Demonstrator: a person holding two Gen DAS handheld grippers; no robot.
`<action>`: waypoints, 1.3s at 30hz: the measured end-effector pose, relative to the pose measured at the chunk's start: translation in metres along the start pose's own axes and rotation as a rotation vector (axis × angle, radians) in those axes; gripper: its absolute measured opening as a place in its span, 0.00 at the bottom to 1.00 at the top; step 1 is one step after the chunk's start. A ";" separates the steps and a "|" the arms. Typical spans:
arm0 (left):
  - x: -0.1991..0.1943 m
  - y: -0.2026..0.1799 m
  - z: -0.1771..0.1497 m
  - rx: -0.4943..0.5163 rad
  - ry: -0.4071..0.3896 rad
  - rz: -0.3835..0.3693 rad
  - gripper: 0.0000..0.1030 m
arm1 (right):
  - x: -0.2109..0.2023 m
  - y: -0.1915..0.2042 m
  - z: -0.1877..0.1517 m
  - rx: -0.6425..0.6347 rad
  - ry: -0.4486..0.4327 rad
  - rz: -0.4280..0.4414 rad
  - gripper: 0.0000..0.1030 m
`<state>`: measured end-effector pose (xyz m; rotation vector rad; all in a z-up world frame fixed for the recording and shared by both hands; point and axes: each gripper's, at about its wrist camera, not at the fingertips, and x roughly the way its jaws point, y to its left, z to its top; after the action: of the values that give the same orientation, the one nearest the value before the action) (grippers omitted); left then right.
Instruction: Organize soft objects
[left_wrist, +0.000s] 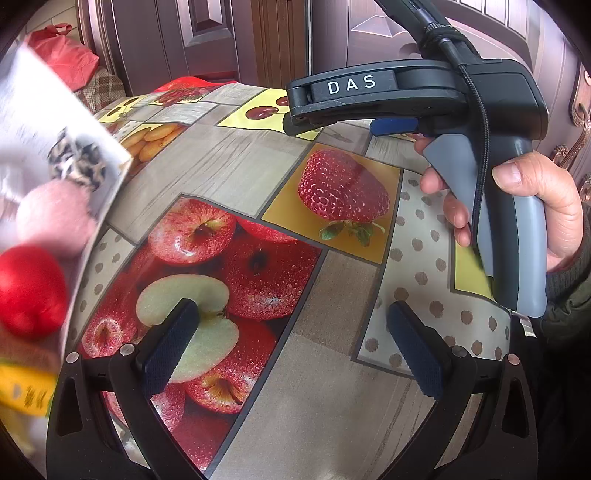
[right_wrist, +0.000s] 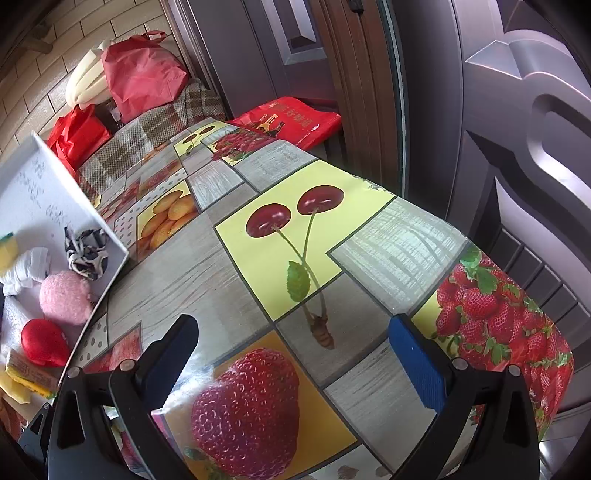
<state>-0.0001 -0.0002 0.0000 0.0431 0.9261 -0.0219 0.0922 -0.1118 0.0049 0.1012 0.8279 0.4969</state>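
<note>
Soft objects, among them a pink pom-pom (right_wrist: 66, 295) and red plush (right_wrist: 44, 341), lie gathered in the white tray (right_wrist: 110, 236). Beside the tray, the fruit-print surface (right_wrist: 207, 280) carries none in view, so sorting appears largely done. Left gripper (left_wrist: 291, 345) and right gripper (right_wrist: 295, 356) both gape wide, holding nothing

This looks like a home, near an entrance. The counter (right_wrist: 229, 280) wears a household oilcloth printed with cherries, strawberries, apples and biscuits. Behind it, across the top of the frame, stand ornate panelled metal doors (right_wrist: 517, 110). At upper left, red shopping bags (right_wrist: 144, 77) and a plaid bundle (right_wrist: 155, 129) are piled against a tiled wall (right_wrist: 74, 44).
</note>
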 end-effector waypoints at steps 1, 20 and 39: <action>0.000 0.000 0.000 0.000 0.000 0.000 0.99 | 0.000 -0.001 0.000 -0.001 0.001 0.001 1.00; 0.001 0.000 0.000 0.002 0.001 -0.003 0.99 | 0.002 0.001 -0.001 -0.015 0.008 -0.002 1.00; 0.000 -0.003 0.002 0.003 0.001 -0.002 0.99 | 0.003 0.005 0.000 -0.016 0.011 0.003 1.00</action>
<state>0.0011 -0.0032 0.0014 0.0446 0.9268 -0.0251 0.0917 -0.1059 0.0039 0.0850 0.8341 0.5074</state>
